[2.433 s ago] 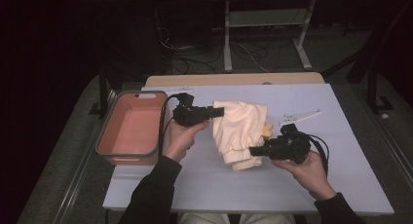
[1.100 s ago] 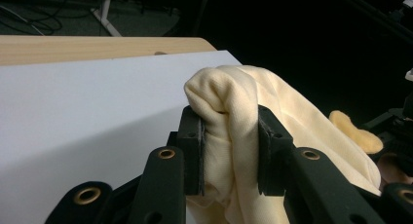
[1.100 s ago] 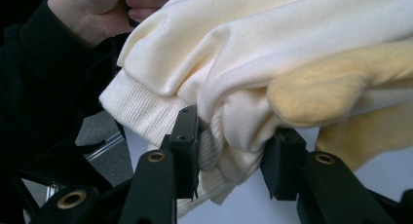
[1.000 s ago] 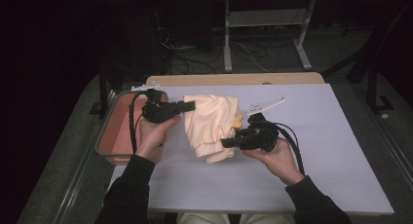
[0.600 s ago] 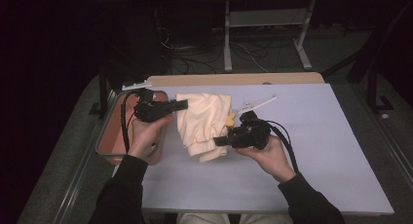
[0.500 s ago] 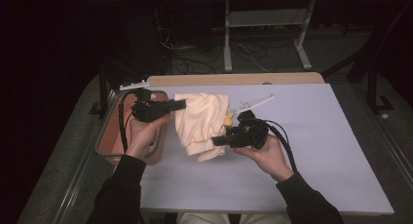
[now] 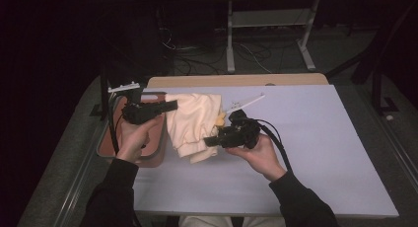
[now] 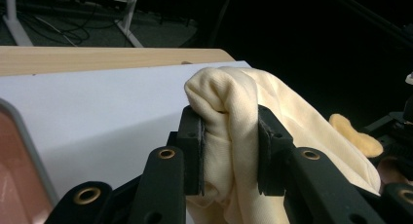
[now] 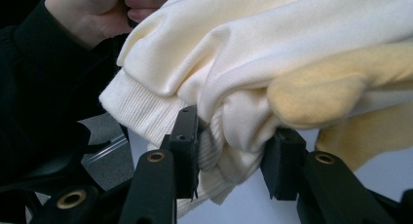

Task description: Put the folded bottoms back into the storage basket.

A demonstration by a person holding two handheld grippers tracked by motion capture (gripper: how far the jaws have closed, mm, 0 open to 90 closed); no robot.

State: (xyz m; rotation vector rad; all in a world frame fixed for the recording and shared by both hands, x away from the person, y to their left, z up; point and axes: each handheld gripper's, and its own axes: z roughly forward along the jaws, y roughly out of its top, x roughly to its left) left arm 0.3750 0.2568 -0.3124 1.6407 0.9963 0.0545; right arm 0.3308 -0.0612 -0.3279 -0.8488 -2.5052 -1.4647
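1. The cream sweater (image 7: pixel 192 123) hangs bunched between the two tools, lifted off the white worktop (image 7: pixel 315 138), its left edge just beside the pink bin (image 7: pixel 156 153).
2. The left hand-held gripper (image 8: pixel 229 146) is clamped on a thick fold at the garment's 10 o'clock side, so that end cannot slip.
3. The right hand-held gripper (image 9: pixel 234 156) pinches the ribbed hem at about 4 o'clock, bearing the lower end.
4. Gripped at opposite ends, the folded bundle keeps its shape, probably so it can go into the bin at 9 o'clock.
5. A yellow patch (image 9: pixel 316 95) shows beside the right jaws.
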